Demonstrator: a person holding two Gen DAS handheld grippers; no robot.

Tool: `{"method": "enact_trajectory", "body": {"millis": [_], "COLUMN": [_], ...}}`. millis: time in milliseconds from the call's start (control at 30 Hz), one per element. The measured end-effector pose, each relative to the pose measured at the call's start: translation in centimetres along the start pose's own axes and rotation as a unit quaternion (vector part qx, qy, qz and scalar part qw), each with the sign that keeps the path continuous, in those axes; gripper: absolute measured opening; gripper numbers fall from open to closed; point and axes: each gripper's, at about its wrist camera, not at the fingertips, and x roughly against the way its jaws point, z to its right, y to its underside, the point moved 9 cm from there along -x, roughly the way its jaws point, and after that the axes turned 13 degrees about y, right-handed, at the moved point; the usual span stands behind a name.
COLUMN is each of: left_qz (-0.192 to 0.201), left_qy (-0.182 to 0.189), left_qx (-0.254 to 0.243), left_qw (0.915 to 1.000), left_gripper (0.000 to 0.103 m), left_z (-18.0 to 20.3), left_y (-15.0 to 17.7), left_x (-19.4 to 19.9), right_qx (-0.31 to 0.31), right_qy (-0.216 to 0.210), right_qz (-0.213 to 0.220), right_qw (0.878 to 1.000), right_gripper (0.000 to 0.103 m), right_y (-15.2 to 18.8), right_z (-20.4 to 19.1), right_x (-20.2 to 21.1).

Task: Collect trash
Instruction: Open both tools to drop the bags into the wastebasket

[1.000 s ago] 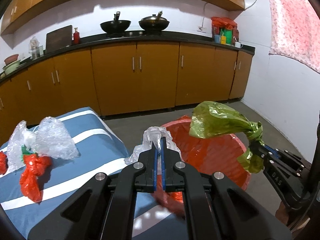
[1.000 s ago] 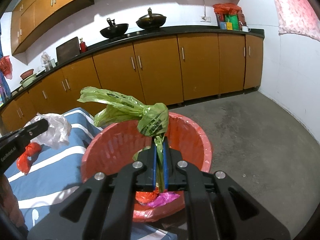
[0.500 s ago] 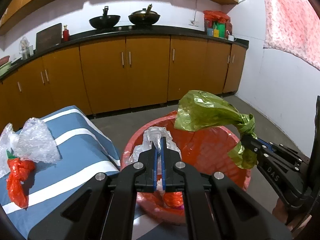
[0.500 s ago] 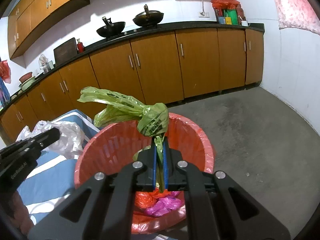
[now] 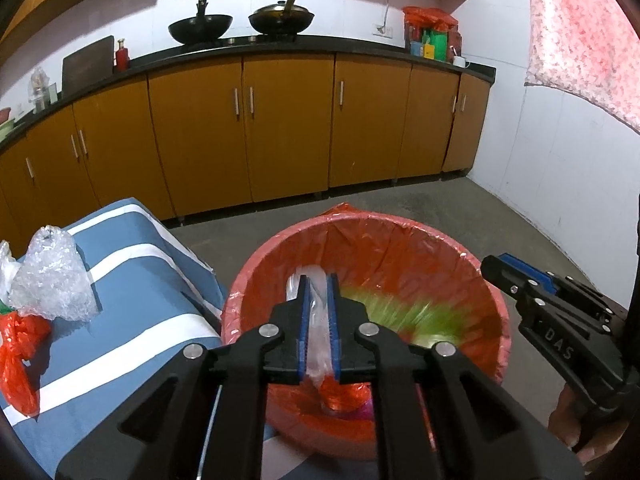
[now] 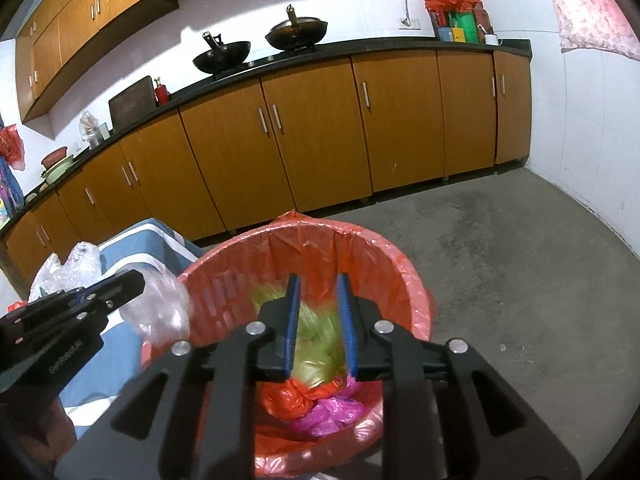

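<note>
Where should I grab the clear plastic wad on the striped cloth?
Probably its top peak, from above: the clear plastic wad stands up like a cone on the striped cloth, and its base overlaps the red bag.

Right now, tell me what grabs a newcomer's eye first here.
The red-lined bin fills the middle, with a green bag blurred inside it between the right gripper, whose jaws are opening. The left gripper, also opening, has a clear bag between its fingers over the bin.
</note>
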Motion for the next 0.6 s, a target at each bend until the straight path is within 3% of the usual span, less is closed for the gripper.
{"method": "enact_trajectory", "body": {"millis": [167, 600], "left_qz": [0.008, 0.035], "left_qy": [-0.014, -0.054], "left_qx": [-0.001, 0.02], "left_qw": [0.9999, 0.9977], "left_gripper": [0.029, 0.03], "left_z": [-0.6, -4.8], "left_y": [0.0, 0.0], "left_x": [0.8, 5.1], "right_qx": [0.004, 0.026], "right_qy": [0.007, 0.003], "right_qz": [0.001, 0.018], "right_qw": [1.0, 0.999], "right_gripper": [0.022, 0.022], "right_y": [0.1, -0.1], "right_z": [0.1, -1.6], "right_x": [0.4, 2.8]}}
